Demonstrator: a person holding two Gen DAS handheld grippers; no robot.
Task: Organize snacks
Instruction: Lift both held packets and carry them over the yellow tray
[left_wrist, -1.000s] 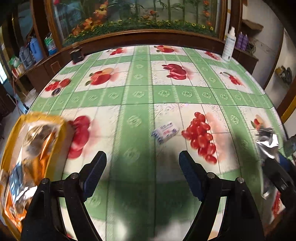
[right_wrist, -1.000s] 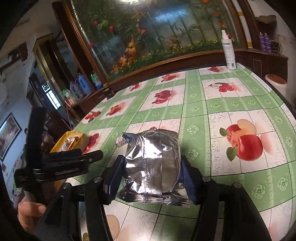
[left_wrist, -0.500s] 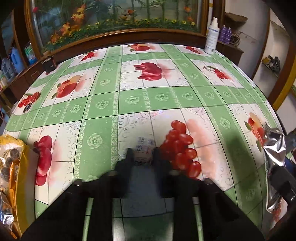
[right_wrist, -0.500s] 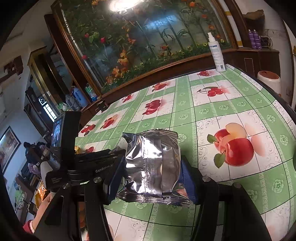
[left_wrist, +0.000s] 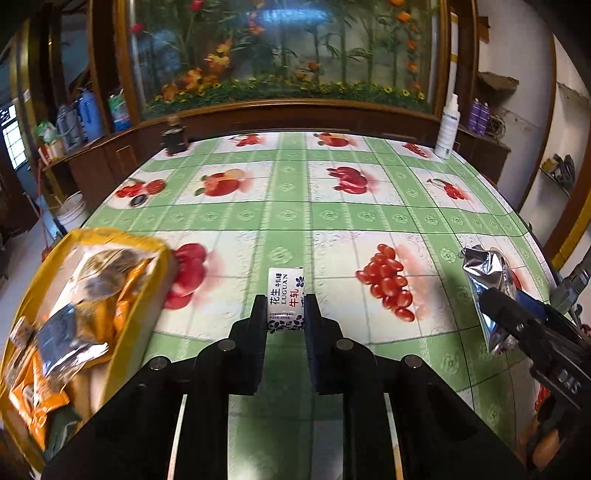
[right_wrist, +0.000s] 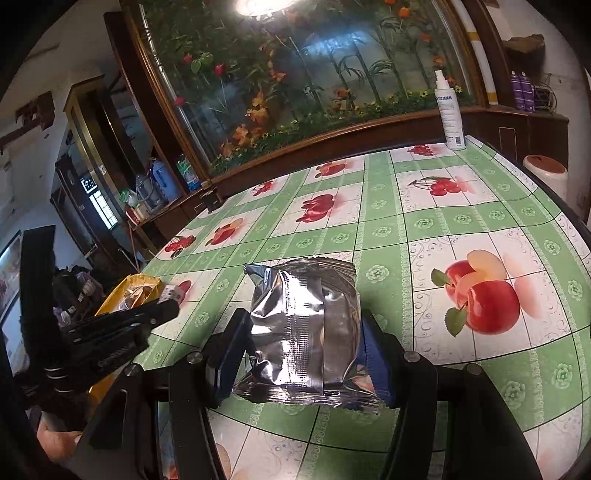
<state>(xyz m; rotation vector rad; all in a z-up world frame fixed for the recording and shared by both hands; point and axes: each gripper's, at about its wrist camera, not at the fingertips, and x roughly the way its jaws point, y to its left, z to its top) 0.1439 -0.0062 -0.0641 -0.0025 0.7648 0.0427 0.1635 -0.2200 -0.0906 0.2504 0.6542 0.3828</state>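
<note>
Table (left_wrist: 332, 218), covered by green checked cloth printed with fruit. Found on it: yellow box (left_wrist: 110, 236) of snack packets at left edge; white spray bottle (left_wrist: 447, 129) and small dark jar (left_wrist: 174, 138) at far edge.

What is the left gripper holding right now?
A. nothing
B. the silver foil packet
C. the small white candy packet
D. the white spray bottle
C: in the left wrist view the left gripper has its jaws closed on the small white candy packet, while the silver foil packet sits in the right gripper.
</note>
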